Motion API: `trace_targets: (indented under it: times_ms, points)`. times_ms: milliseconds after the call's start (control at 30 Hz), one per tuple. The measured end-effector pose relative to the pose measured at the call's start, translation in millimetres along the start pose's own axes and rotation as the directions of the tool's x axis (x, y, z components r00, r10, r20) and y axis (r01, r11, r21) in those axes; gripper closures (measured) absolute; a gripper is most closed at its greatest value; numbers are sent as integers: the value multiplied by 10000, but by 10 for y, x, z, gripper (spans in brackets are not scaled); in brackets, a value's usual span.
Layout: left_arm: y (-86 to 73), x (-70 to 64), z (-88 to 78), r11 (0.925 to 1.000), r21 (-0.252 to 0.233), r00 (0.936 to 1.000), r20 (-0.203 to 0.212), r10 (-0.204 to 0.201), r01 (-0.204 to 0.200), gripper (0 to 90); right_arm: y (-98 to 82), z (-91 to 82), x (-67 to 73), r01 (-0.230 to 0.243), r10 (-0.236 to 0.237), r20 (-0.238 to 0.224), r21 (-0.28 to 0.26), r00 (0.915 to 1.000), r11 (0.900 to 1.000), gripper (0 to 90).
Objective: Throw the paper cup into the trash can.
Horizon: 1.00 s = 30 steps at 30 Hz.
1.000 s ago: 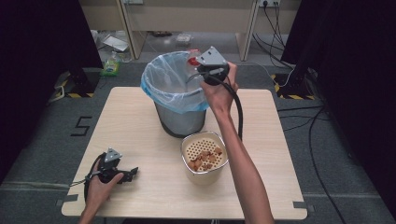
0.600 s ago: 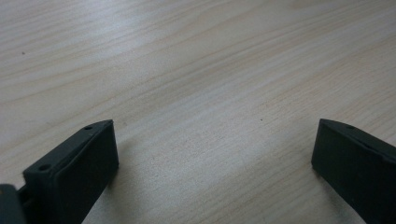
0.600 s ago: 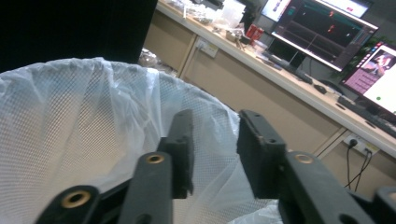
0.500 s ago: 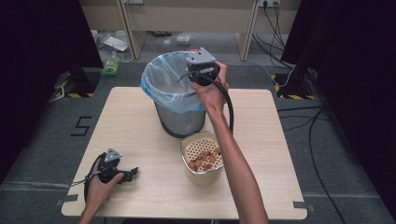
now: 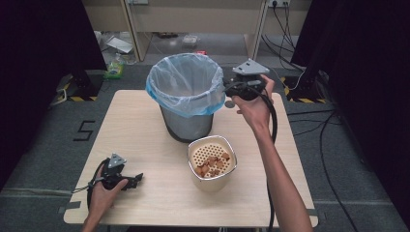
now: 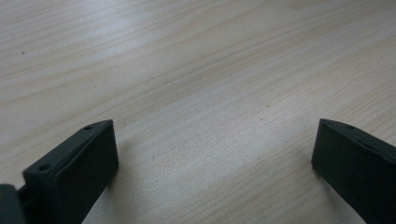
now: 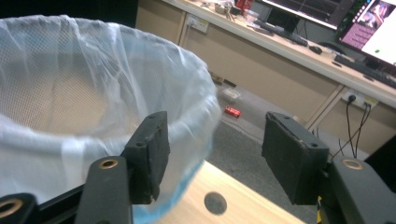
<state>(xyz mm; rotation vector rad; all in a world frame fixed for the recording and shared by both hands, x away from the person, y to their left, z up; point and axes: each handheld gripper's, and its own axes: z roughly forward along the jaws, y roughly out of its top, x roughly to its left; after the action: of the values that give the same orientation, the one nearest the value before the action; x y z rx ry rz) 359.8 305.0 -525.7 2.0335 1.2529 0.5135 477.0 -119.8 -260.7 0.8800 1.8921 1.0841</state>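
The right gripper is hanging by the rim of the grey bin with the blue plastic liner, jaws just opening, nothing between them. Scraps are still sitting in the cream perforated basket, so there's plenty left to bin. The left gripper is lying spread and empty on the pale wooden table.

A grey bin lined with a translucent pale-blue bag folded over its rim stands upright toward the table's far edge, mouth open, while just before it stands a cream, round-cornered perforated basket holding brown scraps on its near side.
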Motion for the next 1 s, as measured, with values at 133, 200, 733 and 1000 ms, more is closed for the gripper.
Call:
trace_targets:
  times_ms: [133, 200, 733, 1000]
  points:
    - [0, 0, 0, 10000, 6, 10000, -2, 7, -7, 0, -146, -135, -133, -268, 267, 31, 105, 9996, 9996, 396]
    - [0, 0, 0, 10000, 2, 10000, -1, 0, 0, 0, -210, -190, -187, -398, 396, 114, 143, 9992, 9991, 394]
    - [0, 0, -1, 10000, 13, 10000, -2, 14, -14, 0, -810, -404, -345, -879, 870, 157, 777, 9961, 9931, 365]
    - [0, 0, -1, 10000, 13, 10000, -4, 14, -14, 0, -1139, -467, -354, -1200, 1190, 156, 1063, 9928, 9871, 351]
